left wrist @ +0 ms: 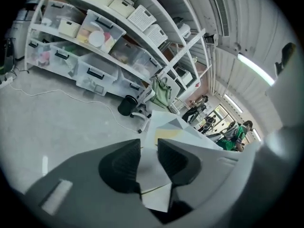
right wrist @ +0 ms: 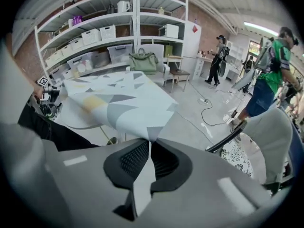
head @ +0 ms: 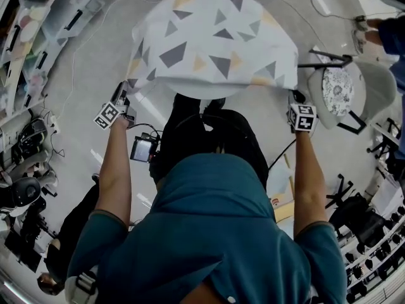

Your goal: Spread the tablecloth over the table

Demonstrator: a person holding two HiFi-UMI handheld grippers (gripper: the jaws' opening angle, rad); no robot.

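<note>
Between left gripper (left wrist: 148,148) and right gripper (right wrist: 149,148), triangle-printed tablecloth (head: 212,37), corners pinched

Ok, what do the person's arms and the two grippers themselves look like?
A teal short-sleeved shirt with banded cuffs; forearms bare. The left gripper and right gripper each carry a cube of black-and-white square markers, and a thin dark cable trails below the right one. Seen close, both are grey moulded bodies with black ribbed pads.
</note>
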